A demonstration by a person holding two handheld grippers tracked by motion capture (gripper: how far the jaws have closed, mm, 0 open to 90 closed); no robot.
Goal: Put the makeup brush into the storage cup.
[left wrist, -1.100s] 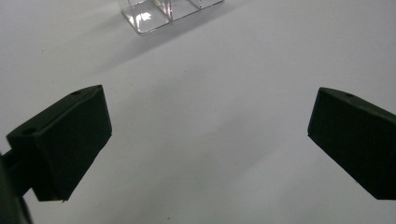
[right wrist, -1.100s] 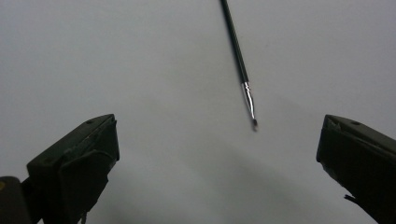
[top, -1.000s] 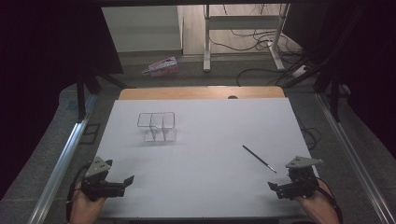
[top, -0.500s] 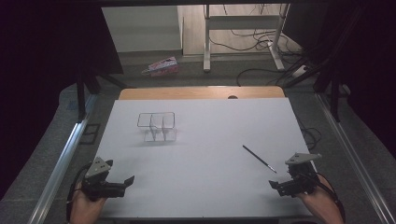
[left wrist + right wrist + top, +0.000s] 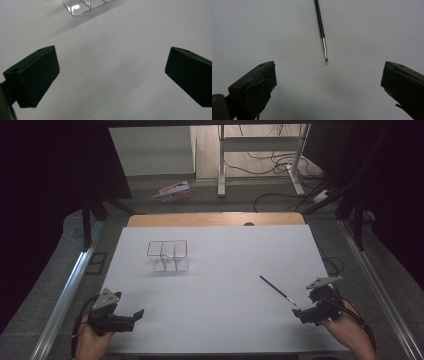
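Note:
A thin black brush (image 5: 277, 290) with a silver ferrule lies on the white table (image 5: 220, 270) at the right, its tip toward me. In the right gripper view the brush (image 5: 321, 27) ends just ahead of my right gripper (image 5: 328, 82), whose jaws stand wide apart with nothing between them. In the high view my right gripper (image 5: 302, 315) sits at the front right, just short of the brush tip. A clear plastic organizer (image 5: 168, 255) with compartments stands left of centre. My left gripper (image 5: 135, 316) rests open at the front left, and the organizer (image 5: 82, 5) lies well ahead of my left gripper (image 5: 111, 72).
A wooden strip (image 5: 215, 219) borders the table's far edge. Metal rails (image 5: 67, 295) run along both sides. Beyond the table, a pink package (image 5: 172, 191) and cables (image 5: 280, 162) lie on the floor by a desk frame.
My right gripper has shifted slightly back and to the right near the brush tip. The left gripper, the brush and the organizer have stayed put.

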